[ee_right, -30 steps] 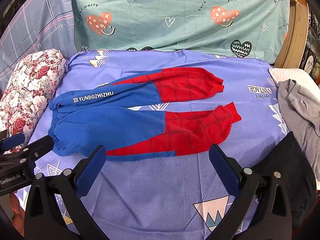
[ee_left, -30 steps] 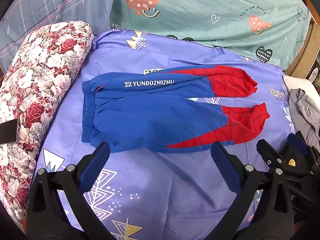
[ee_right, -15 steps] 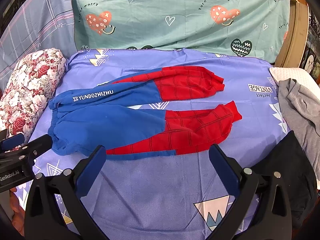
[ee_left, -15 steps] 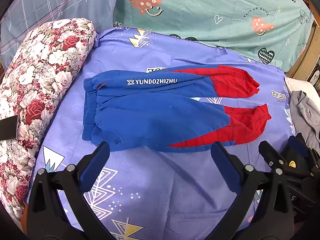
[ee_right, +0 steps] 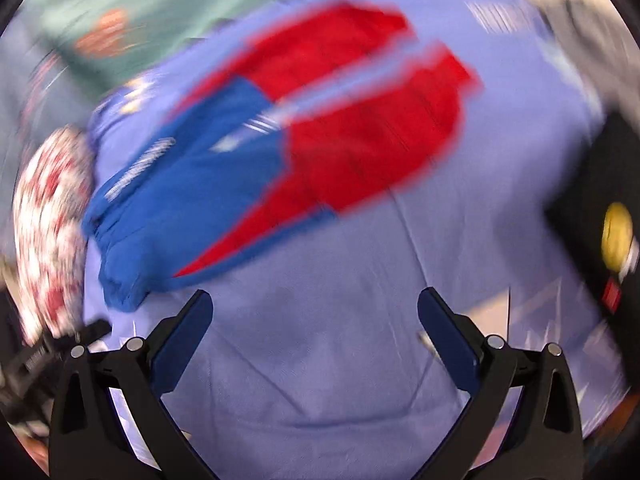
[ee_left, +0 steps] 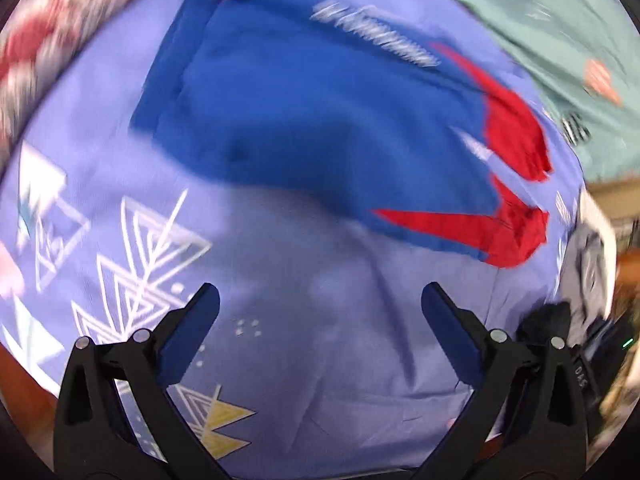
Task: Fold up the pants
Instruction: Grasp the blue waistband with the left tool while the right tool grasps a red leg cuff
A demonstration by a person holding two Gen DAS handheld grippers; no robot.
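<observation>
Right wrist: pants (ee_right: 280, 152) blurred, flat, blue top, red legs.

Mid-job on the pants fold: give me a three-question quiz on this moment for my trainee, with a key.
1. True or false: the left gripper is shut on the pants.
2. Multiple choice: in the right wrist view, which end of the pants lies toward the floral pillow? A) the red leg ends B) the blue waist end C) neither
3. Fill in: the right gripper hovers with its jaws ____ over the bare purple sheet.

Key: 1 false, its jaws stand wide apart short of the fabric; 2 B; 3 open.
</observation>
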